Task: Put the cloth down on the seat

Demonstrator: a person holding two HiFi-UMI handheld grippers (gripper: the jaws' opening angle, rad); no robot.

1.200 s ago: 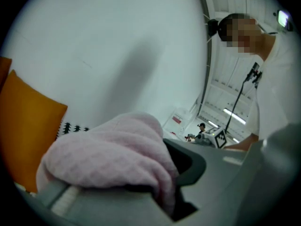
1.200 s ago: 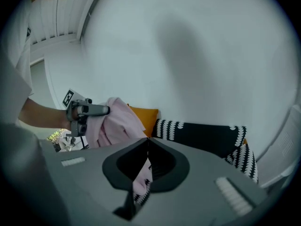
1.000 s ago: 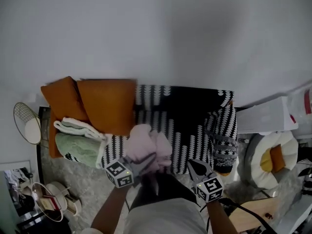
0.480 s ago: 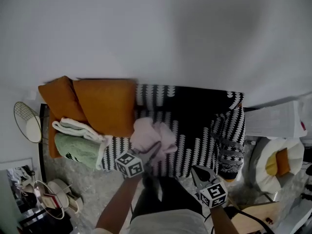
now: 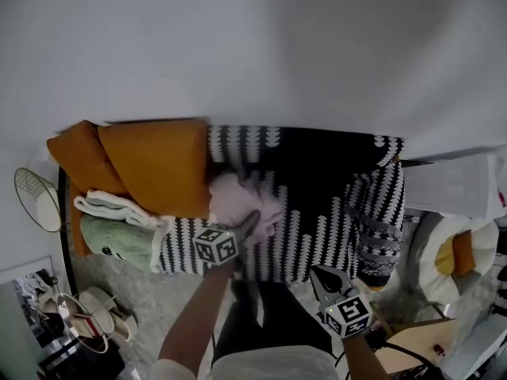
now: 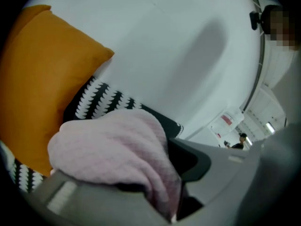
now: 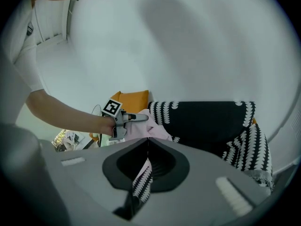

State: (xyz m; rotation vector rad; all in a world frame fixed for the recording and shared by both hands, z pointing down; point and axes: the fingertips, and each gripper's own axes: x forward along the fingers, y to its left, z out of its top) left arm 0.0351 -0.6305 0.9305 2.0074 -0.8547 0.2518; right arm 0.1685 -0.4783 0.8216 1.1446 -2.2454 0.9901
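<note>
- Left gripper (image 5: 252,222): jaws opening; pink cloth (image 5: 236,199) lies between them, pads look slack on it;
- cloth sits bunched on the striped seat (image 5: 317,228), just beside the orange cushion (image 5: 158,165);
- right gripper (image 5: 321,274): jaws together, empty, well apart from the cloth;
- to do: open fully before lifting; withdraw straight back, so no fold snags and drags off the seat.

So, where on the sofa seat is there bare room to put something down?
The seat is free between the pink cloth and the right armrest. The left end is crowded: orange cushions and folded towels.
</note>
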